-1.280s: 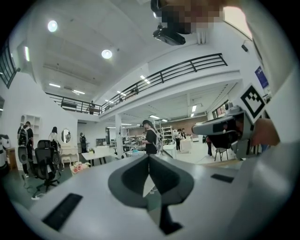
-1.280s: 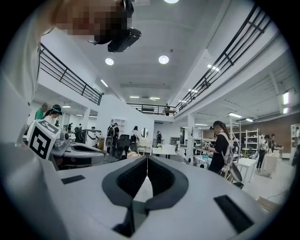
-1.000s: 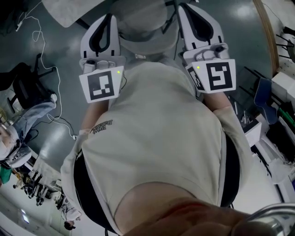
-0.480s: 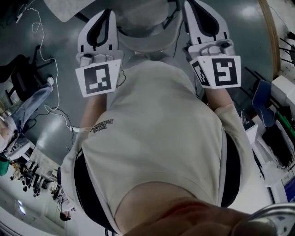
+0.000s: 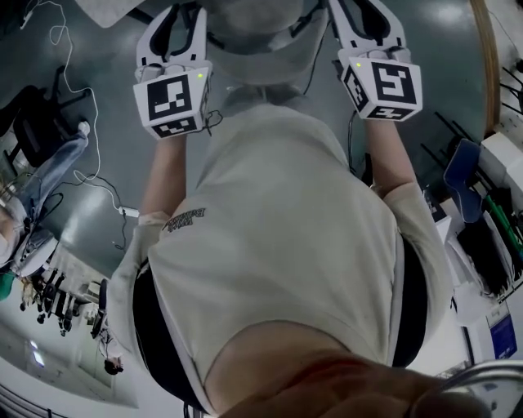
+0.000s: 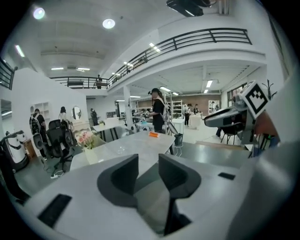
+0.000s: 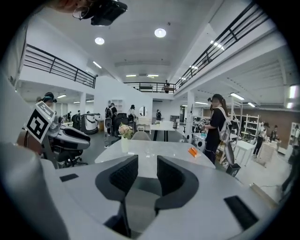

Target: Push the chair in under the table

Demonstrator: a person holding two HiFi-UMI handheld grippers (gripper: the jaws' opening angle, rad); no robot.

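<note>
In the head view a pale grey chair point(image 5: 260, 45) shows at the top, just past my beige-shirted torso. A corner of the light table point(image 5: 110, 10) lies up-left of it. My left gripper point(image 5: 173, 33) and right gripper point(image 5: 365, 24) reach along the chair's two sides, their marker cubes facing up. The left gripper view looks along the left gripper point(image 6: 148, 171) over the white table top point(image 6: 136, 145). Its jaws are opening, with a gap between the dark pads. The right gripper point(image 7: 147, 173) is opening the same way. A grey surface shows low in each gap; no pad presses on anything.
A vase of flowers point(image 7: 123, 133) and an orange item point(image 7: 193, 151) stand on the table, and another chair point(image 7: 140, 136) sits at its far side. A person point(image 7: 216, 126) stands to the right. On the floor at left are a black office chair point(image 5: 33, 131) and cables, with cluttered shelves point(image 5: 482, 204) at right.
Both grippers have slid up the head view, away from my body and toward the chair. Their marker cubes now tilt more steeply forward.
</note>
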